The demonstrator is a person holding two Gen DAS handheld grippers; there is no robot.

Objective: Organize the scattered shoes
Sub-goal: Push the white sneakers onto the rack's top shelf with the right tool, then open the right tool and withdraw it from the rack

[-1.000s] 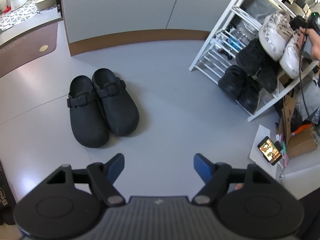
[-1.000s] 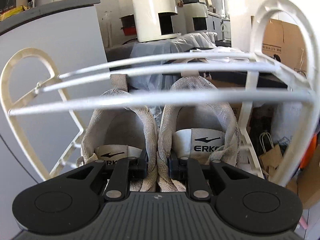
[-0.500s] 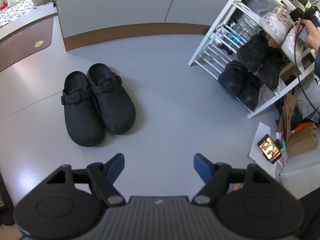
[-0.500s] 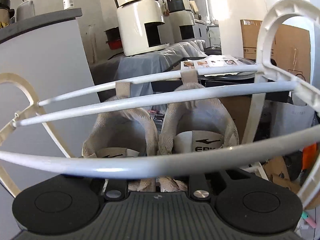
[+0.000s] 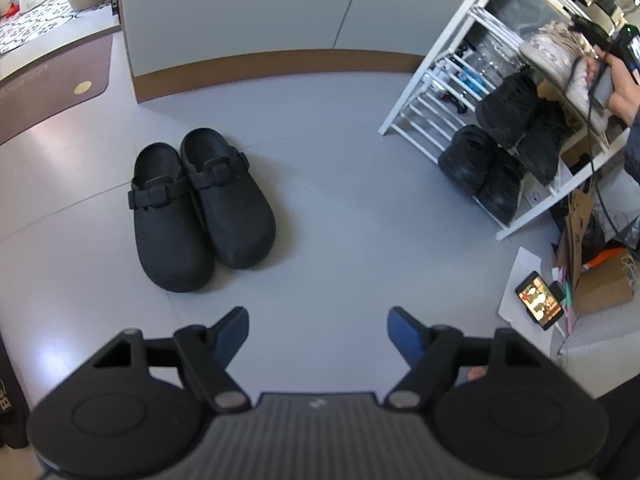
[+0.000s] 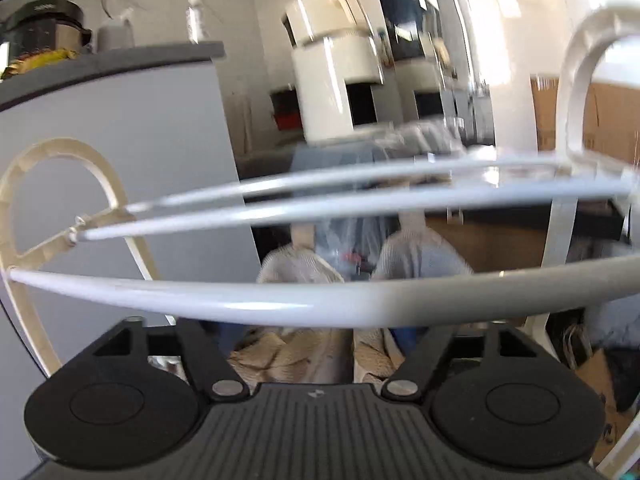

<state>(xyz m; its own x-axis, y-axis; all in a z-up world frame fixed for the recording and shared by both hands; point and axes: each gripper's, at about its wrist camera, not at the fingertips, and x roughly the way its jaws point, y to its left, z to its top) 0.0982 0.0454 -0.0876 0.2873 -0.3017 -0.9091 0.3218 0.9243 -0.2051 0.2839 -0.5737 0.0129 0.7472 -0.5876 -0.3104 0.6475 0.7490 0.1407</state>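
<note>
Beige sneakers [image 6: 304,276] released onto white rack [image 6: 320,304], right gripper [image 6: 316,344] jaws just sprung wide (left gripper [image 5: 318,328] wide, empty).

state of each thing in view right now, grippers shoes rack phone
left gripper: open, nothing between its blue pads, over bare floor
right gripper: jaws have just been opening, the sneakers' heels between them, no longer pinched
pair of beige knit sneakers: on the rack's upper shelf
pair of black clogs: side by side on the floor
white wire shoe rack: upright, dark shoes on lower shelves
phone: screen lit
</note>
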